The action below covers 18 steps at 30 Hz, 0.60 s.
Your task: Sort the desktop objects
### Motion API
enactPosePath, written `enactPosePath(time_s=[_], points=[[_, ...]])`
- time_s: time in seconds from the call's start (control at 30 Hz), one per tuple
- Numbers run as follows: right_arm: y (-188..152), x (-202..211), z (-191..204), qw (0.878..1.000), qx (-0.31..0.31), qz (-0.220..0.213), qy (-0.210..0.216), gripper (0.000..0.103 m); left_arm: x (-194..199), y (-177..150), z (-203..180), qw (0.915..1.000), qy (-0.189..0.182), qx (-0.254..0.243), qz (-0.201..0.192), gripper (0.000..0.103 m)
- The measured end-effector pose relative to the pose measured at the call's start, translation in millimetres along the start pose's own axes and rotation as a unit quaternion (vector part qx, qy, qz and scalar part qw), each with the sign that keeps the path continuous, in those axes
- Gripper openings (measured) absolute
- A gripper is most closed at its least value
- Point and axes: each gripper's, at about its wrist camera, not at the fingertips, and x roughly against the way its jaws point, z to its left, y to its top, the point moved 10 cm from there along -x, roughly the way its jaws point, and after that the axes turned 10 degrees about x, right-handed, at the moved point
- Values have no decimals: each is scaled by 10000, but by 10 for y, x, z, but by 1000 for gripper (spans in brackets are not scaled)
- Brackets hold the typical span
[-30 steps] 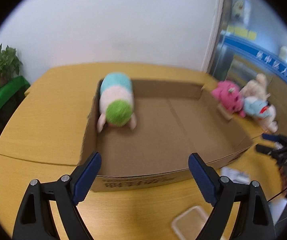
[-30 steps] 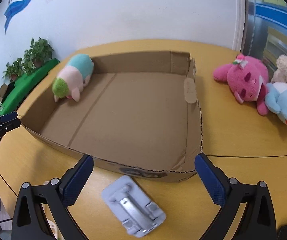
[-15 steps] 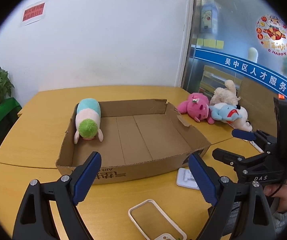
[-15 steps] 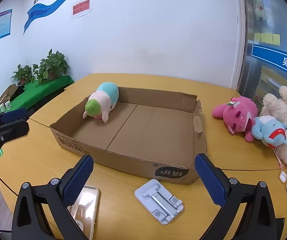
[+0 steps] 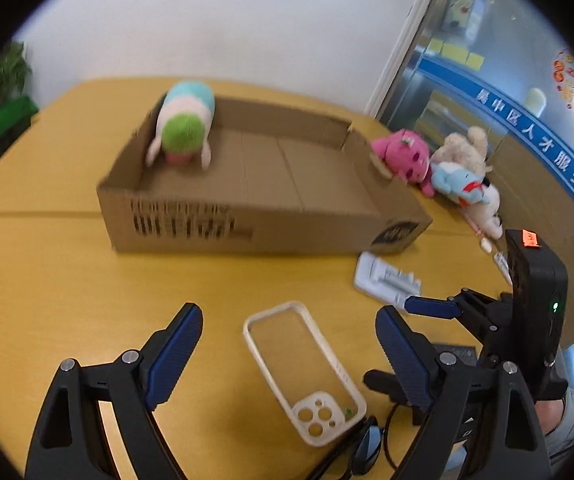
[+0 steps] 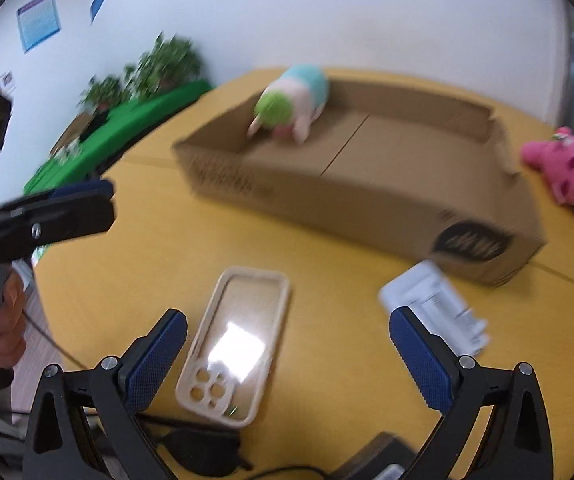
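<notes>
Blue pads on left gripper (image 5: 289, 354) and right gripper (image 6: 287, 354) spread wide, both empty. Phone case (image 5: 305, 372) lies flat on table (image 5: 47, 280) between the left's fingers. Looks like pre-grasp step: descend, pinch case rim, carry to cardboard box (image 5: 263, 196) beyond.

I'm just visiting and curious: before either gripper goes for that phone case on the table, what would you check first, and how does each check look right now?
1. Left gripper open and empty: ok.
2. Right gripper open and empty: ok.
3. Phone case lying flat on the table, nothing on top: ok.
4. Cardboard box has room; only the green-headed plush sits in a far corner: ok.
5. Sharp view for aiming: not ok, both views are blurred.
6. Sunglasses touching the case: cannot tell.
</notes>
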Motion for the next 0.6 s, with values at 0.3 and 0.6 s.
enactPosePath(time_s=[0.3, 0.6], points=[[-437, -372, 47, 9959, 84, 886, 152, 94, -591, -500, 194, 9931, -49, 379, 1107, 65], [-513, 8, -312, 9975, -79, 701, 45, 92, -854, -717, 287, 9849, -129, 574, 1629, 36]])
